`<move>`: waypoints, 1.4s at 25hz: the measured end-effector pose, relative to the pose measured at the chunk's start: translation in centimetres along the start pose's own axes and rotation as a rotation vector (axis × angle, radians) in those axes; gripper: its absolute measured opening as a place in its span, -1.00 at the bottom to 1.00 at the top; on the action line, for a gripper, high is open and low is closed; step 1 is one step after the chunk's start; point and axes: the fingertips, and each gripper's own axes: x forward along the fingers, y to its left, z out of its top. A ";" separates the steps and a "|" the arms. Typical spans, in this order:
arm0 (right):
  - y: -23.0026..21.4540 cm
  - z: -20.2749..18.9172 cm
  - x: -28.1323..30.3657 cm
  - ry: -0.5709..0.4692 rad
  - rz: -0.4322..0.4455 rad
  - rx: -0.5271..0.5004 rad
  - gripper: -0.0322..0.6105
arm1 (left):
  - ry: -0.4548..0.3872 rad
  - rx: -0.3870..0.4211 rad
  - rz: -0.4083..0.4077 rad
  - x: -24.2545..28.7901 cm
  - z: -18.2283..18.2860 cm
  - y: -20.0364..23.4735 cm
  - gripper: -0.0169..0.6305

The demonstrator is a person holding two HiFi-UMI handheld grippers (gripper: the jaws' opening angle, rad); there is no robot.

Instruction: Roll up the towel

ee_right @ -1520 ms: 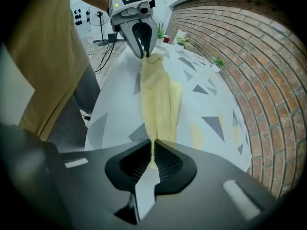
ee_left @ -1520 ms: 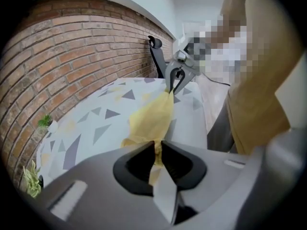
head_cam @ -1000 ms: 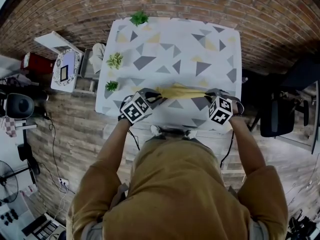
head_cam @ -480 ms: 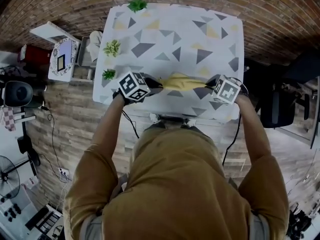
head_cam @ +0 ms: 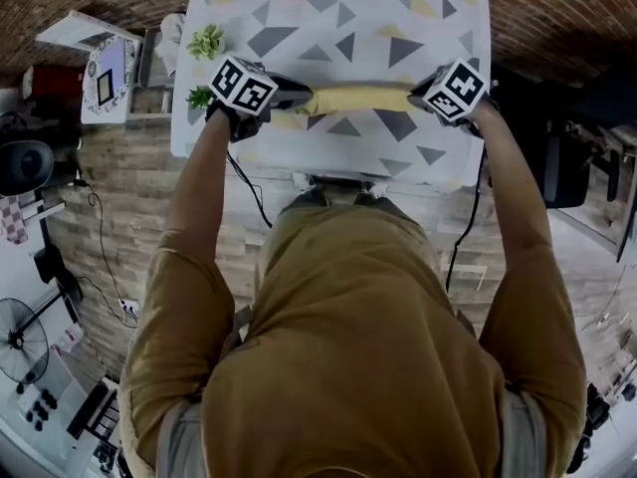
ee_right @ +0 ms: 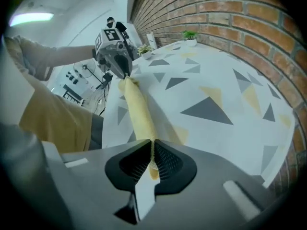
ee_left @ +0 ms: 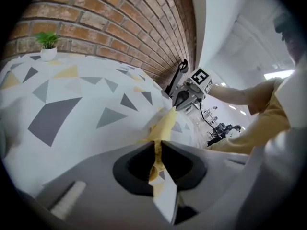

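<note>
close in, the left gripper (ee_left: 157, 147) had its jaws pinched tight on one end of the yellow towel (ee_left: 164, 123), and the right gripper (ee_right: 152, 158) was clamped just the same on the other end. between them the towel ran as one slim, straight roll across the counter (head_cam: 328, 28). a second before, it sat bunched and slack near the counter's front edge. since then both grippers had carried it further in and pulled it taut, so the rolling looked as good as done. hard to call: whether the roll rested on the counter or hung just off it, and whether a loose flap remained underneath. beyond, the small plants (head_cam: 206, 41) and brick wall (ee_left: 96, 28) stood well clear.
</note>
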 end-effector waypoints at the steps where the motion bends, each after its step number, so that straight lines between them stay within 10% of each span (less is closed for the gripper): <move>1: -0.4 0.1 0.3 -0.006 -0.002 0.025 -0.83 | 0.001 -0.021 0.012 0.1 -0.4 0.5 -0.63; 8: -2.0 0.0 2.0 -0.003 -0.112 0.110 -0.82 | -0.056 -0.068 0.144 0.9 -1.1 2.9 -0.63; 22: -2.5 -0.8 3.2 0.040 -0.446 -0.021 -0.65 | -0.025 0.336 0.557 0.6 -0.9 3.8 -0.40; 35: -2.8 -0.7 2.7 -0.063 -0.553 0.048 -0.65 | -0.044 0.268 0.694 -1.5 -4.0 5.7 -0.40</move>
